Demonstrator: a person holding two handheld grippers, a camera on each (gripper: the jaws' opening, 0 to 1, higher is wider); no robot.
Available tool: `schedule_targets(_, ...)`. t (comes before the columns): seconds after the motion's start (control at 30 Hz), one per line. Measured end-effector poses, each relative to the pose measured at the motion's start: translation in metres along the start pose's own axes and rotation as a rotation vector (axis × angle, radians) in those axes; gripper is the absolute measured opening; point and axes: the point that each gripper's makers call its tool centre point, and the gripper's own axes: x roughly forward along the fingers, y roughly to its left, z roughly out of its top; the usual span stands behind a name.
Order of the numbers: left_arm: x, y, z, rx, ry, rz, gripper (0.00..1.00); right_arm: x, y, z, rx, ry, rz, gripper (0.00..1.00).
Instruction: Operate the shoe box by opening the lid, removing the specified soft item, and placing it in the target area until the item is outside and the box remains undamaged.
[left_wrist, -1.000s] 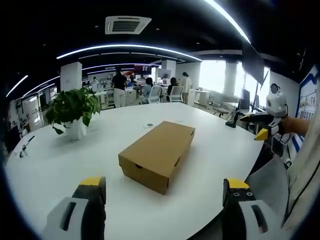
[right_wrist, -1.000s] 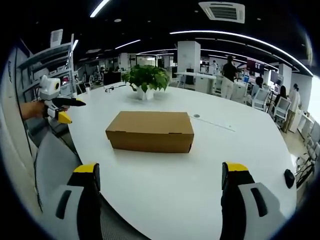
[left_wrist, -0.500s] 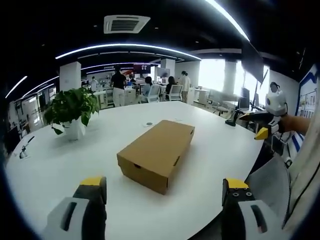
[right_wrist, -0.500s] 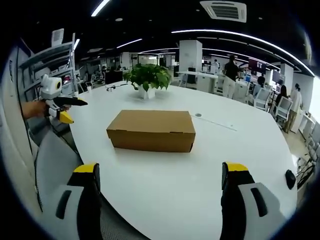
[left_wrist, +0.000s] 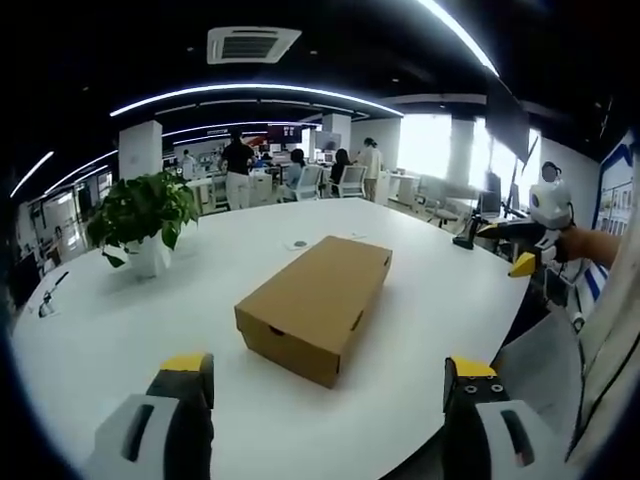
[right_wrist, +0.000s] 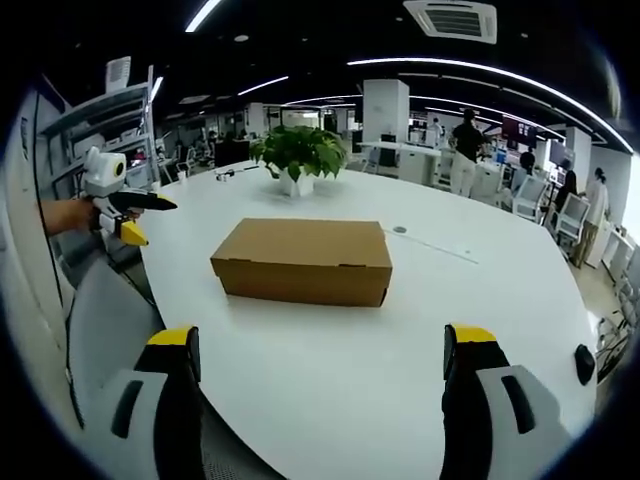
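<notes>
Cardboard shoe box, plain brown and rectangular with its lid closed, lies flat on the round white desk, roughly in the middle of the top. In the left gripper view its long axis runs away from the camera and slants toward the upper right, so one short end with a small dark notch faces the left tongs. In the right gripper view the same box sits broadside, its long axis running left to right across the picture, one long side wall turned toward the right tongs.

Both tongs are held wide apart, with yellow-tipped grey jaws rising from the bottom of each view and nothing between them. Neither touches the box; each hangs over the near edge of the desk, well apart from it.

In the left gripper view the right tongs appear at the right edge, held in a hand. In the right gripper view the left tongs appear at the left edge, also held in a hand.

Beyond the box, a leafy green plant in a white pot stands on the desk, well apart from the box. A small black object lies near the desk's edge at the right of the right gripper view. Behind the desk is an open office with people standing among chairs.
</notes>
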Motion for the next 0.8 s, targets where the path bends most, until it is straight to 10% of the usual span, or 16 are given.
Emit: schedule_targets(0.8,0.030,0.008,0.000,-0.002,0.037,0.023,0.98,0.033,-0.033,0.020,-0.066,-0.010,0.112,0.96)
